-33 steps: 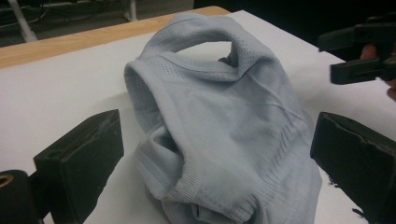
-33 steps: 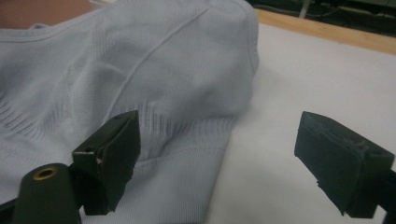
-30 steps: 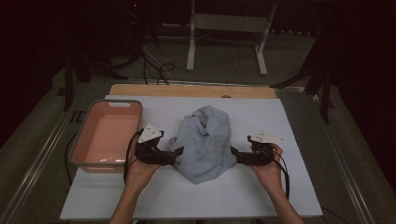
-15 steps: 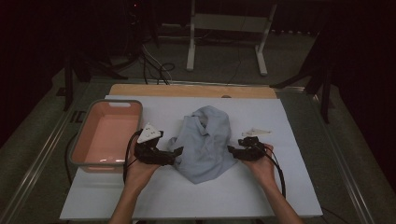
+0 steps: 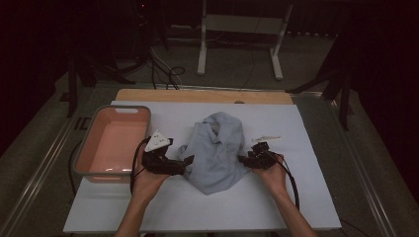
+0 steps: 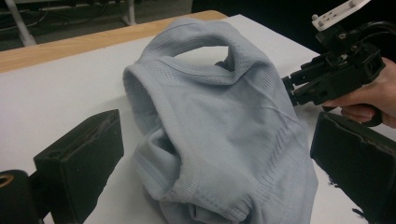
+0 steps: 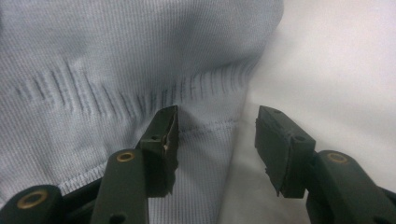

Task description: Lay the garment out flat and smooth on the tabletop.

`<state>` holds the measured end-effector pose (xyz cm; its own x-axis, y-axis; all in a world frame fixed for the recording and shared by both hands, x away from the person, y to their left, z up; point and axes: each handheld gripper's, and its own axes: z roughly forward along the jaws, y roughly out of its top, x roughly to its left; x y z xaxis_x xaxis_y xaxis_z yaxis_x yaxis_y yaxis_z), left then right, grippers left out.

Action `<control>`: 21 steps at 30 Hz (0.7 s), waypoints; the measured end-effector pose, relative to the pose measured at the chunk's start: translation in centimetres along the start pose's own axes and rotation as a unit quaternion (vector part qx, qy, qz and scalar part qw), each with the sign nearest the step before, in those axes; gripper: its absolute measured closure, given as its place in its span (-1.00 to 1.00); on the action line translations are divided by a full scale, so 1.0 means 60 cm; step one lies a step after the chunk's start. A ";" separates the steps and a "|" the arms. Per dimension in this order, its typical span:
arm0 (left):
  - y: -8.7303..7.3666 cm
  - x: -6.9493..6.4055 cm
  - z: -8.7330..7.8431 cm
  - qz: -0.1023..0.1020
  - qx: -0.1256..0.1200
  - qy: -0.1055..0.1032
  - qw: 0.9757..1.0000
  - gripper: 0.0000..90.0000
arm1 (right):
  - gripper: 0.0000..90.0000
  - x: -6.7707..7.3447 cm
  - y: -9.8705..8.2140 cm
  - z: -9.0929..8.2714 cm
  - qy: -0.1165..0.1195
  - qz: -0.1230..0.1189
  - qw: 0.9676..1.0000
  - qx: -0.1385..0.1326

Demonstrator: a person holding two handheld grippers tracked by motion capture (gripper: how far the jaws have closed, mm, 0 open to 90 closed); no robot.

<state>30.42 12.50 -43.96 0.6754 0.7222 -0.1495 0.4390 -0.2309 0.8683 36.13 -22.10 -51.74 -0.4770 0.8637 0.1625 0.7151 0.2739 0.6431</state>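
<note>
A light blue-grey knit garment [image 5: 217,153] lies crumpled in a heap on the white table top [image 5: 197,207]. My left gripper [image 5: 185,164] rests at its left side. In the left gripper view, that gripper [image 6: 219,154] has its jaws spread wide and open, with the garment [image 6: 224,130] bulging just ahead between them. My right gripper [image 5: 243,159] is at the garment's right edge, also seen across the heap [image 6: 289,86]. Its jaws [image 7: 217,128] have just been closing and stand half apart. One pad lies over the hemmed cloth [image 7: 93,60] and the other over bare table, neither pinching.
A pink basin [image 5: 113,111] with a grey rim stands at the table's left, close behind my left hand. A wooden strip [image 5: 197,95] runs along the table's far edge. Beyond it, on the dark floor, are a white metal stand [image 5: 237,29] and cables [image 5: 168,74].
My right gripper has moved left and down onto the garment's right edge, and its jaws have narrowed. The left gripper and the garment have stayed put.
</note>
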 end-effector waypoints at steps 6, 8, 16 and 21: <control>0.000 -0.002 0.002 0.004 0.002 -0.002 1.000 -0.92 | 0.70 0.008 0.001 -0.004 -0.003 -0.026 1.000 0.014; 0.000 -0.001 0.001 0.002 0.002 -0.002 1.000 -0.92 | 0.82 0.009 0.000 -0.008 -0.005 -0.036 0.999 0.013; -0.001 -0.001 0.003 0.001 0.003 -0.004 1.000 -0.92 | 0.88 0.024 -0.005 -0.024 -0.021 -0.072 0.997 0.016; -0.001 -0.002 0.002 0.002 0.003 -0.005 1.000 -0.91 | 0.89 0.037 -0.011 -0.040 -0.024 -0.095 0.995 0.014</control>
<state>30.39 12.35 -44.07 0.6823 0.7152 -0.1513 0.4399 -0.2364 0.8664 33.37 -21.38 -50.04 -0.5802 0.8145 0.0046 0.6294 0.4448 0.6373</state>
